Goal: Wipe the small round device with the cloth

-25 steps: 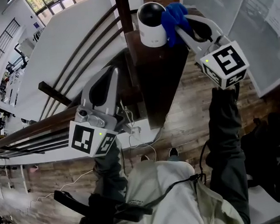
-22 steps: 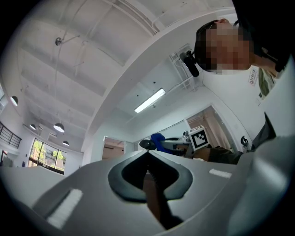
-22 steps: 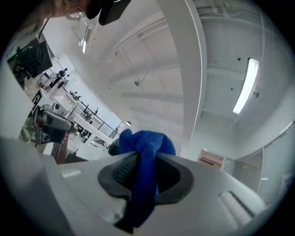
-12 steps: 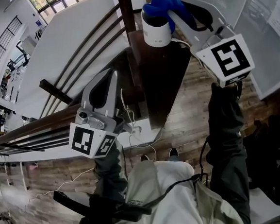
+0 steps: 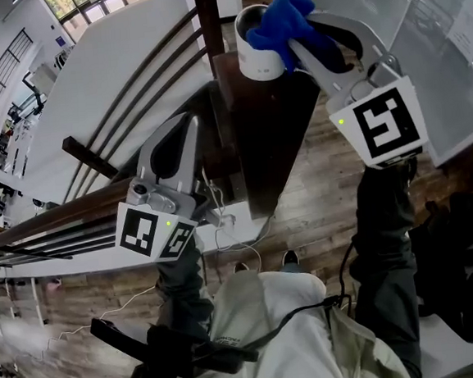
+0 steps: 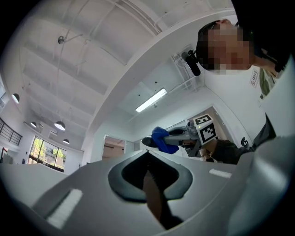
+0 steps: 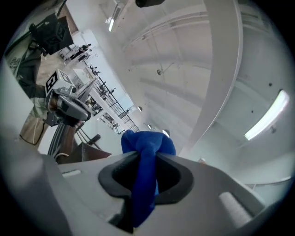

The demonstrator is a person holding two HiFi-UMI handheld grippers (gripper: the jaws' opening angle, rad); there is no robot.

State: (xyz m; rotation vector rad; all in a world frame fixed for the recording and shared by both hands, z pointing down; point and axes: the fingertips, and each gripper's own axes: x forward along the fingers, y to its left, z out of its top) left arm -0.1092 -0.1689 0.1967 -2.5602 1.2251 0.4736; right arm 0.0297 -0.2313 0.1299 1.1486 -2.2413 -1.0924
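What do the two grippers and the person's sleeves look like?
The left gripper and right gripper are light grey and tapering, with dark oval openings. Each carries a white cube with black square markers and a green light. The sleeves are dark.

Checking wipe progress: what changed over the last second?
The right gripper, shut on the blue cloth throughout, swept it from the small round device's right side up over its dark top. The left gripper stayed low, shut and empty; the device stayed put.
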